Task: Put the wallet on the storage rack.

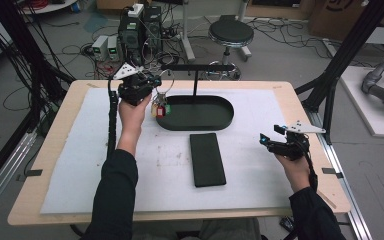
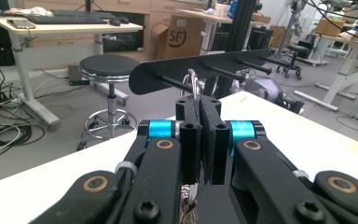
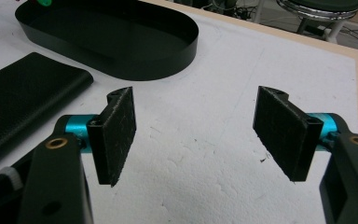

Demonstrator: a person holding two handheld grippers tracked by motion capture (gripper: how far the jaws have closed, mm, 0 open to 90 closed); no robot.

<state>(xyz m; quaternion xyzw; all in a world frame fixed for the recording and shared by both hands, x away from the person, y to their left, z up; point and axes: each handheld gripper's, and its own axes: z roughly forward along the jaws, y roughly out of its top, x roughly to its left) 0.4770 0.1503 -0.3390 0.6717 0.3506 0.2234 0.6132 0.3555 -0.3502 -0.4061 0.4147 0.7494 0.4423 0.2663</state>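
Observation:
My left gripper (image 2: 199, 106) is shut on a metal key ring (image 2: 193, 80) whose loop sticks up above the jaws, right by the leftmost peg of a black hanger bar (image 2: 205, 65). From above, the left gripper (image 1: 152, 86) is held over the left end of the black oval tray (image 1: 215, 122), and coloured tags (image 1: 159, 109) dangle from the ring below it. The bar (image 1: 197, 66) stands on a post at the tray's back. My right gripper (image 1: 272, 135) hovers open over the white mat at the right; its pads (image 3: 119, 130) stand wide apart with nothing between them.
A flat black case (image 1: 207, 159) lies on the white foam mat (image 1: 80, 165) in front of the tray. The case (image 3: 23, 100) and tray (image 3: 121, 56) lie to the left of the right gripper. A round stool (image 1: 230, 34) and cables are on the floor beyond the table.

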